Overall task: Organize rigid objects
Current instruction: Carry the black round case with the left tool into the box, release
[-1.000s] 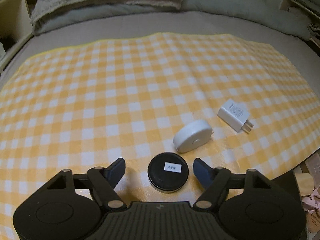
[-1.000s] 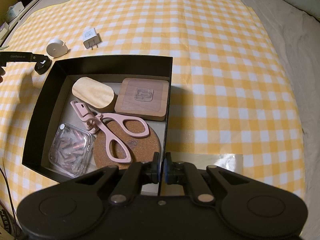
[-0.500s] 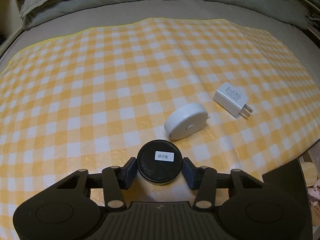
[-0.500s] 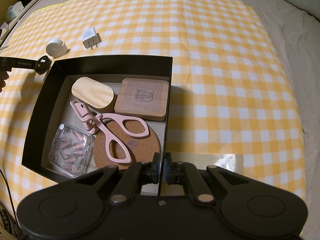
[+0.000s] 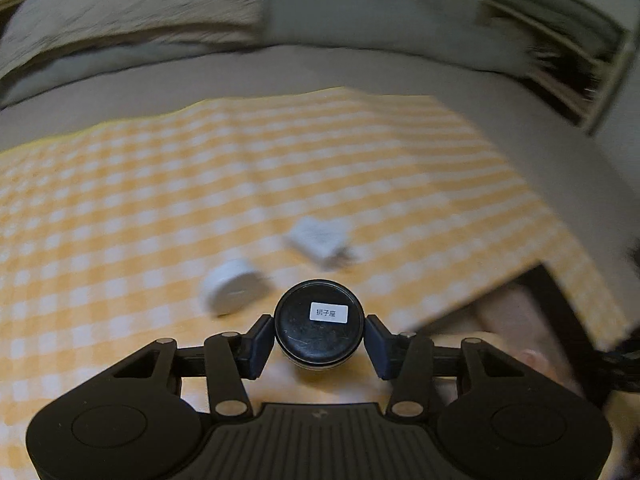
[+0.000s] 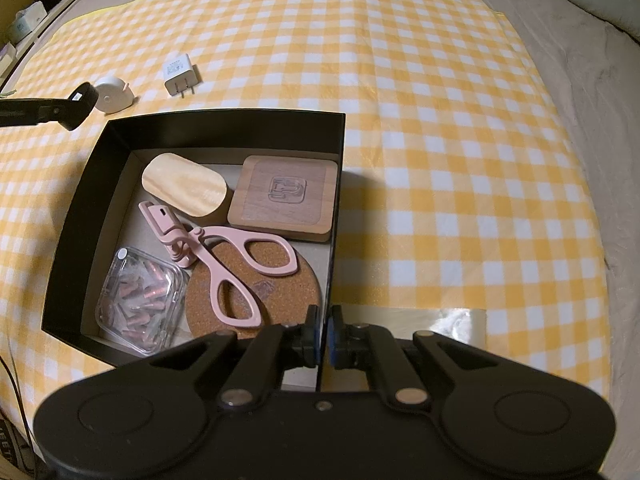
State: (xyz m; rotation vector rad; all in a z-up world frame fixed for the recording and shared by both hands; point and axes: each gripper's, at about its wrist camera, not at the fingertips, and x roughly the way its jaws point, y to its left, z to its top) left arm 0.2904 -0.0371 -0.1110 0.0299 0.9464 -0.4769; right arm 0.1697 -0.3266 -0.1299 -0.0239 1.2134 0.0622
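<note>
Round black tin (image 5: 319, 322) clamped between the pads of the left gripper (image 5: 319, 334), lifted clear of the yellow checked cloth (image 5: 140, 200); flat lid with white label facing up toward the camera, no long axis, slightly tilted. Left-wrist view blurred. White round case (image 5: 232, 293) and white plug adapter (image 5: 320, 240) lying on cloth beyond, apart from each other. Left gripper reaching in level from the left, just outside the far left corner of the black box (image 6: 224, 120). Right gripper (image 6: 323, 334) pinched on the box's right wall near the front corner. Inside: pink scissors (image 6: 224, 256) across cork coaster (image 6: 280, 292).

Bed (image 6: 592, 92) w/ checked cloth (image 6: 440, 120), box (image 6: 224, 120)
</note>
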